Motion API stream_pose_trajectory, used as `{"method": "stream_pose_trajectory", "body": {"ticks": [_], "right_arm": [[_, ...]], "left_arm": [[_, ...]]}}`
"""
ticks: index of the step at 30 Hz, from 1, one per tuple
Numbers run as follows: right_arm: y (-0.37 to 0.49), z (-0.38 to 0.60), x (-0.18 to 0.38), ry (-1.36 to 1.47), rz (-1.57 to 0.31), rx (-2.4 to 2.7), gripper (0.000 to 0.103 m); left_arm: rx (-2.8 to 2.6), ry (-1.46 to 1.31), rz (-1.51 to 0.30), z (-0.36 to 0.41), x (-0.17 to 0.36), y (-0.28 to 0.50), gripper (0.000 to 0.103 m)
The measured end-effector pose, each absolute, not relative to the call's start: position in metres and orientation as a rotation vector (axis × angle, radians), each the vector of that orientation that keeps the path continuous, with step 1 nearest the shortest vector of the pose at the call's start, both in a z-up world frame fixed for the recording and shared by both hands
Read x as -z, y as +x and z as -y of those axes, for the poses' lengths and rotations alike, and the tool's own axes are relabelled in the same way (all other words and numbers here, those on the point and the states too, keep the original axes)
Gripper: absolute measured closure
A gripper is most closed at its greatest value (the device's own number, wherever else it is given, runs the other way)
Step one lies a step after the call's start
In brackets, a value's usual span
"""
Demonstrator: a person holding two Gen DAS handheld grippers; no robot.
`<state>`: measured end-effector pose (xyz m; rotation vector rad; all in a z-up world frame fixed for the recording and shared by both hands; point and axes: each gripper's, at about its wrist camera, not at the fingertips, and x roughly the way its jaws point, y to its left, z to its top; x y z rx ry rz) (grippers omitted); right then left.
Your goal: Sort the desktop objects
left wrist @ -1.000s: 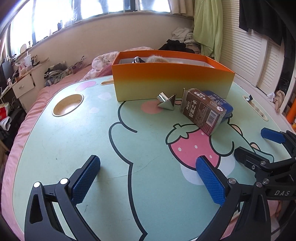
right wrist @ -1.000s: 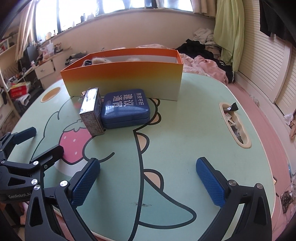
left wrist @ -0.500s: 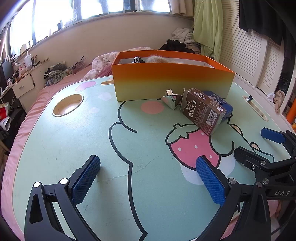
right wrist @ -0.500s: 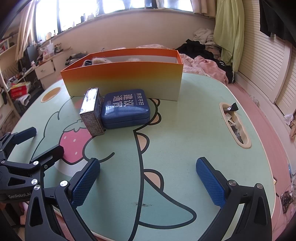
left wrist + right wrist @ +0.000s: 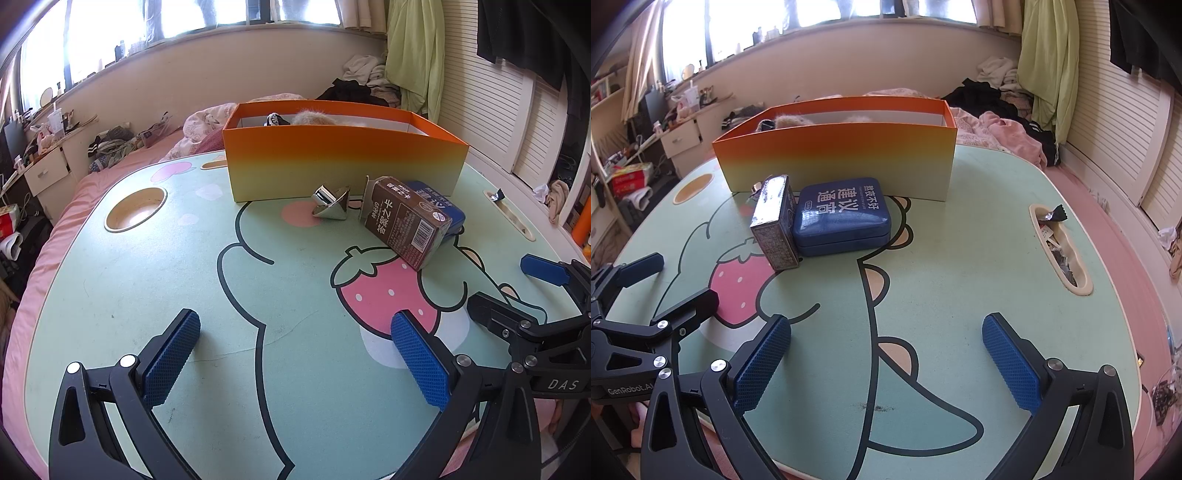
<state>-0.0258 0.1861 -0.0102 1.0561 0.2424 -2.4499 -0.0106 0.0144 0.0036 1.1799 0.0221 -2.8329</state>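
Observation:
A brown carton (image 5: pixel 404 218) lies on its side on the cartoon table (image 5: pixel 184 273), against a blue tin (image 5: pixel 842 216). A small silver pyramid-shaped object (image 5: pixel 331 202) sits left of the carton, in front of the orange box (image 5: pixel 343 162). The box holds a furry item and a dark patterned item. My left gripper (image 5: pixel 295 350) is open and empty near the table's front edge. My right gripper (image 5: pixel 886 350) is open and empty, to the right of the left one. The carton (image 5: pixel 775 225) also shows in the right wrist view.
A round cup recess (image 5: pixel 135 208) is at the table's far left. A slot (image 5: pixel 1060 247) with small wrappers is at the right edge. A bed with clothes lies behind the table. Closet doors stand to the right.
The silver pyramid-shaped object shifted and turned in front of the orange box between frames. Both grippers stayed where they were, open.

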Motion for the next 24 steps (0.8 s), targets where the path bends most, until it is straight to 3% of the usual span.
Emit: {"method": "stream_pose_trajectory", "body": {"ticks": [14,21,24], "right_arm": [[-0.024,-0.187,0.009,1.053,-0.242,2.448,0.0],[-0.023,-0.187,0.007,1.049,-0.243,2.446,0.0],[-0.023,-0.187,0.007,1.048,-0.244,2.444,0.0]], "left_arm": [[2.845,1.169,-0.037,-0.015,-0.007,-0.008,0.002],[2.964,1.017,-0.182,-0.016,-0.049,-0.01,0.002],[3.034,1.027,-0.161,-0.035,-0.067,-0.034,0.003]]}}
